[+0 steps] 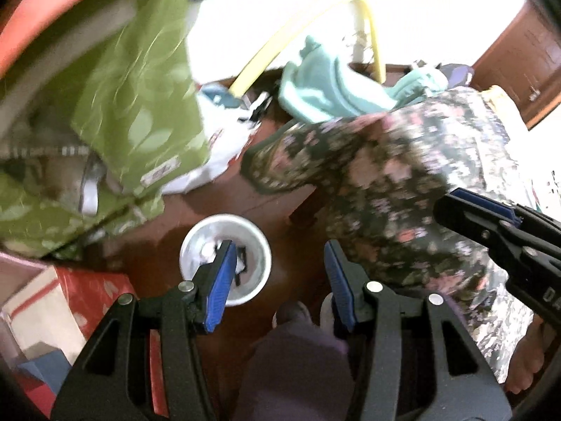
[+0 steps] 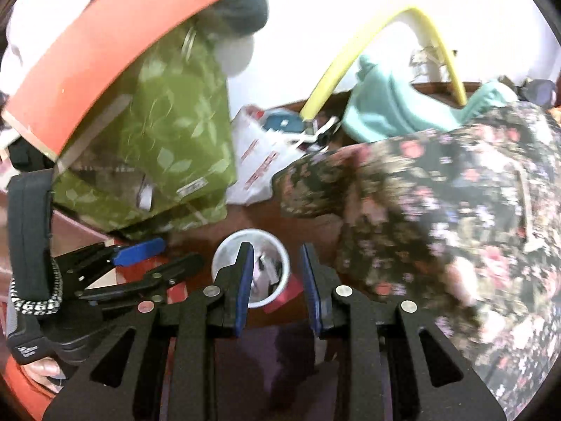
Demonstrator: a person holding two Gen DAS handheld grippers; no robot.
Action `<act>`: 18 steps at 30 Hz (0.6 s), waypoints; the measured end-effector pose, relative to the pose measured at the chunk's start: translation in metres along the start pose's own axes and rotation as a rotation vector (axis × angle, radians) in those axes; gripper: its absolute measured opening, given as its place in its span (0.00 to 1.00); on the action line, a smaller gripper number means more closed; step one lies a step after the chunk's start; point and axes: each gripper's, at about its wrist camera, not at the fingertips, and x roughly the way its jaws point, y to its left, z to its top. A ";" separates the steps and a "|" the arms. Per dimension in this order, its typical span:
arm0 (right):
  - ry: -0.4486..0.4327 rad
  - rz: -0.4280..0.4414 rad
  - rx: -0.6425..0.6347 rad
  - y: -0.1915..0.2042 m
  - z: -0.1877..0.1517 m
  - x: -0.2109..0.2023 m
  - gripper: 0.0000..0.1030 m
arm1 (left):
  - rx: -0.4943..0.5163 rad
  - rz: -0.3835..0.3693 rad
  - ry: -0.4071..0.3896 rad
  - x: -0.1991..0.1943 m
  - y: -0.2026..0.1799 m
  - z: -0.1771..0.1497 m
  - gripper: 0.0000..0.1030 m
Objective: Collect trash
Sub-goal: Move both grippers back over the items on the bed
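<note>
Black gripper arms with blue pads fill the bottom of both wrist views. Left gripper [image 1: 277,273]: jaws spread, nothing between the pads, only floor and a purple-clad leg [image 1: 294,361] below. Right gripper [image 2: 277,280]: jaws apart with a narrower gap, nothing pinched; the gap shows dark floor [image 2: 252,217].

White trash bin [image 1: 196,242], round, open top, stands on the reddish-brown floor with scraps inside. In the left view it sits at 10 o'clock from the left jaws, partly behind the left pad. In the right view the bin [image 2: 224,252] is behind the left pad, at about 11 o'clock of the jaws.

Green leaf-print fabric bag [image 2: 175,133] at 10 o'clock, tilted, under a red-orange band [image 2: 105,56]. White plastic bag with red print [image 2: 259,154] on the floor at 12 o'clock, just beside the green bag. Yellow hose [image 2: 329,84] arcs at 1 o'clock, teal cloth [image 2: 382,112] near it. Floral-print garment [image 2: 455,210] fills the 3 o'clock side, blurred. Red patterned box [image 1: 94,291] at 8 o'clock in the left view.

Left gripper also shows in the right view at 9 o'clock, pads apart.
</note>
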 end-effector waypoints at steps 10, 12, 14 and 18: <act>-0.208 -0.164 0.067 -0.072 -0.013 -0.082 0.24 | 0.108 -0.049 -0.158 -0.044 -0.091 0.024 0.49; -0.245 -0.197 0.090 -0.092 -0.017 -0.099 0.24 | 0.136 -0.071 -0.171 -0.047 -0.111 0.029 0.49; -0.271 -0.222 0.109 -0.110 -0.020 -0.112 0.24 | 0.160 -0.080 -0.187 -0.047 -0.131 0.033 0.49; -0.327 -0.300 0.147 -0.151 -0.026 -0.134 0.47 | 0.203 -0.078 -0.211 -0.042 -0.170 0.041 0.49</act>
